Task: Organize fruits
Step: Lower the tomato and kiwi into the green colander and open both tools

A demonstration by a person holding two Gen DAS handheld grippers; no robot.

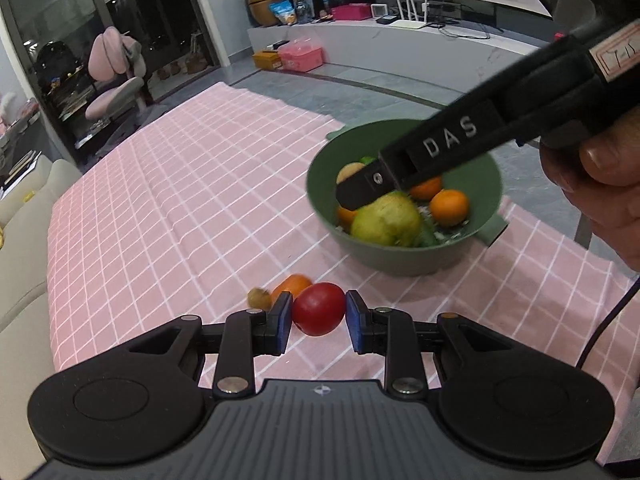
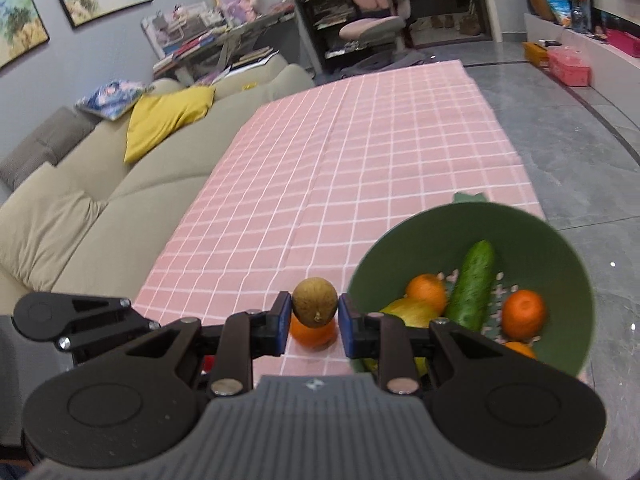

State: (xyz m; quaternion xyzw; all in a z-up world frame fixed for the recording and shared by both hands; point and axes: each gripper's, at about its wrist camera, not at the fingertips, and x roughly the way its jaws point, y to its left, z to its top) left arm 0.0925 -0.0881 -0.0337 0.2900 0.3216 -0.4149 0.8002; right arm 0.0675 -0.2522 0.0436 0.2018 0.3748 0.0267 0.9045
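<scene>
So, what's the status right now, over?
Left fingers shut on red fruit. Right fingers shut on brown fruit, beside green bowl. Orange loose outside. Nothing blocking.

both wrist views look steeply down from close above the surface (image 1: 180, 184), sharing the green bowl (image 1: 400, 256) at right.

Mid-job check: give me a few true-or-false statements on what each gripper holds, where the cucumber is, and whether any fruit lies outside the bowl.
1. The left gripper has its jaws shut on a red fruit. True.
2. The right gripper is empty. False: its jaws are shut on a brown fruit.
3. The cucumber lies on the tablecloth. False: it lies inside the green bowl.
4. An orange lies on the tablecloth outside the bowl. True.
5. The bowl holds no oranges. False: several lie in it.
</scene>
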